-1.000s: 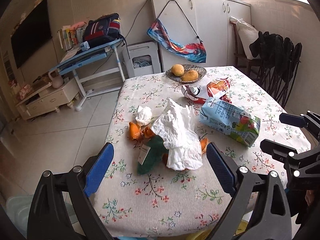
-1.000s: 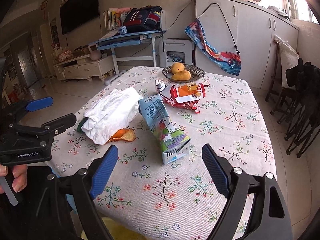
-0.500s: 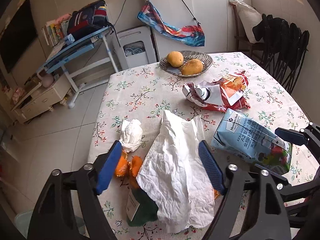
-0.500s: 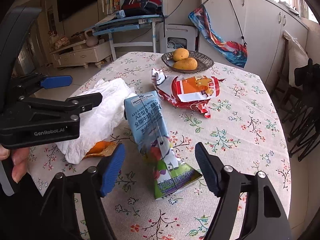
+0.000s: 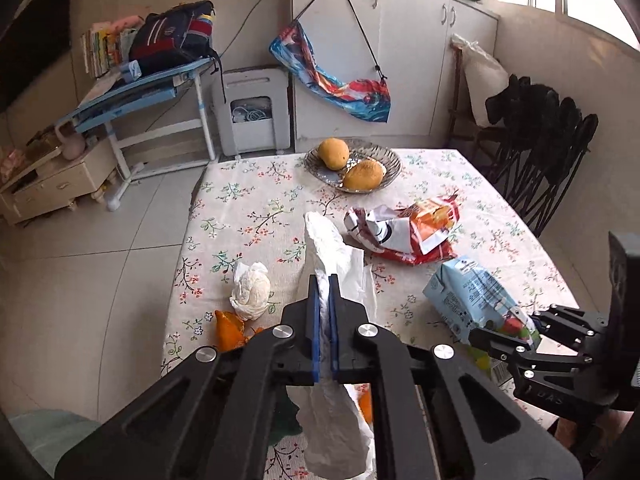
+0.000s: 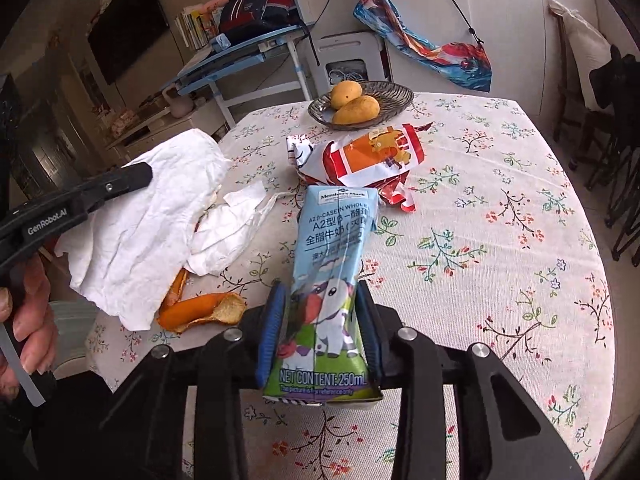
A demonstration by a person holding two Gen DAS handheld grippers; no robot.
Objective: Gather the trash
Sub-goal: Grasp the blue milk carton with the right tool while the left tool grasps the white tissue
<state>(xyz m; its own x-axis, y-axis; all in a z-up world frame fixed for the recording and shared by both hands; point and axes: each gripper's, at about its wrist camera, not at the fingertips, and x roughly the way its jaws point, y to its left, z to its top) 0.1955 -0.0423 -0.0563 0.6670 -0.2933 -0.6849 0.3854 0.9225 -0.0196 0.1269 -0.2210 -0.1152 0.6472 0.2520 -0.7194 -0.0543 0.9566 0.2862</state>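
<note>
Picking up trash is the step right now, with both claws busy. The left claw [image 5: 323, 316] is pinched tight on the white bag [image 5: 340, 256], in the middle of the left view. The bag hangs from the pads, with its top poking up past them. The right claw [image 6: 320, 320] is closing on the milk box [image 6: 334, 264], low in the middle of the right view, and the blue pads sit against both sides of the box.

More trash lies on the table [image 6: 500, 208]: a snack wrapper [image 6: 372, 156] just above the box, orange peel [image 6: 200, 308] at lower left, and a tissue ball [image 5: 250, 290] left of the bag in the left view. A bowl [image 6: 394, 98] of fruit sits at the top and is likely not trash.

Next, both claws likely need to lift and carry these to a bin. No bin is clear to see, so where to drop them I cannot tell.
</note>
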